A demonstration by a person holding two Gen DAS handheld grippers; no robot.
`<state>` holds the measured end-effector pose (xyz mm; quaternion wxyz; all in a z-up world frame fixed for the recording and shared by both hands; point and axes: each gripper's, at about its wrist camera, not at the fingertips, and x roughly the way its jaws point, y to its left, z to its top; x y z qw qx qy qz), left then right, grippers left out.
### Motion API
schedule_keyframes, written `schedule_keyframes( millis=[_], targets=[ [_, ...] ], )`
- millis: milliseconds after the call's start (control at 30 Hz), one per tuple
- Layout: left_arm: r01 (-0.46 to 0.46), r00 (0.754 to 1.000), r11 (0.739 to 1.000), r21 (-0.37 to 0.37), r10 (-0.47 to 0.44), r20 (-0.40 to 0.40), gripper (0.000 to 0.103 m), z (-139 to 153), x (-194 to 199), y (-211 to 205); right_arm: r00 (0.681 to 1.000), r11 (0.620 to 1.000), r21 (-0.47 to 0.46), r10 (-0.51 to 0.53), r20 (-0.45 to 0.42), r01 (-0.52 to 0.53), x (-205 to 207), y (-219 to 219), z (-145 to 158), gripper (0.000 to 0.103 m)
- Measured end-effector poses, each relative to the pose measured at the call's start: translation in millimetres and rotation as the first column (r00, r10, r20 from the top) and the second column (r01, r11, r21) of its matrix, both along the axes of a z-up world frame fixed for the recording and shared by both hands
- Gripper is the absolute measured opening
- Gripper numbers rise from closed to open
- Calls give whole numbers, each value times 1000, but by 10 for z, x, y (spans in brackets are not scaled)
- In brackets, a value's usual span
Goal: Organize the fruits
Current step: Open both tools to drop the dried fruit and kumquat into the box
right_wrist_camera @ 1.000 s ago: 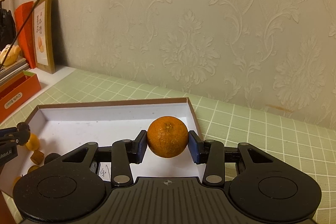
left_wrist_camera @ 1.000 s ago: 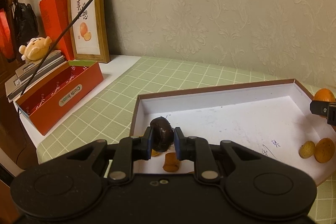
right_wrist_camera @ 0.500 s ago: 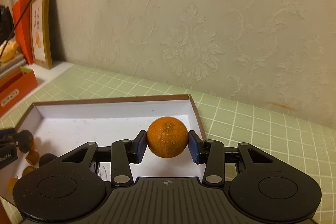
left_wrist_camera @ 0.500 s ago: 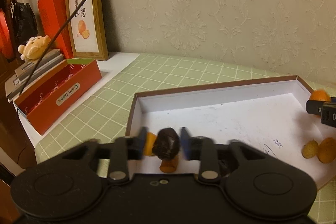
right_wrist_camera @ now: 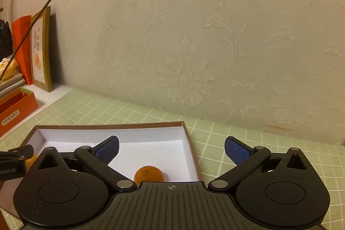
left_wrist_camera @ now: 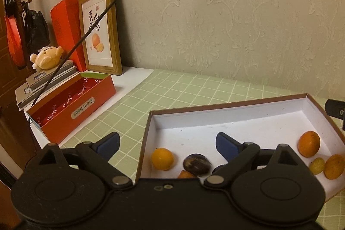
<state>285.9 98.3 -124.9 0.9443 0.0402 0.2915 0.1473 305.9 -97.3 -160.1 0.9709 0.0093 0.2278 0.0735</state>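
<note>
Both fruits just got dropped into the white box [left_wrist_camera: 243,130]; left gripper [left_wrist_camera: 167,141] and right gripper [right_wrist_camera: 171,147] now gape empty.
Dark fruit [left_wrist_camera: 197,164] looks blurry, maybe rolling; orange [right_wrist_camera: 148,174] is firm and round, so pinch across its middle.

A white table [left_wrist_camera: 138,77] is seen against the patterned wall, most of it covered by a green checked cloth [left_wrist_camera: 185,96]. A shallow white-lined cardboard box [left_wrist_camera: 248,105] is set on the cloth. On the bare left end, a red "Cloth book" box [left_wrist_camera: 86,107] and a framed orange print [left_wrist_camera: 101,29] are placed, the print at the back edge.
</note>
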Motion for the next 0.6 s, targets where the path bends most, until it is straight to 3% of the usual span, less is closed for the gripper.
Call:
schedule_keyframes(
  millis=[333, 600],
  targets=[
    [6, 1000, 1000, -27, -7, -1, 91, 134, -162, -61, 1000, 1000, 8, -7, 15, 7, -225, -127, 179, 103],
    [33, 999, 999, -33, -32, 41, 94, 558, -495, -230, 1000, 999, 36, -15, 14, 14, -590, -264, 450, 103]
  ],
)
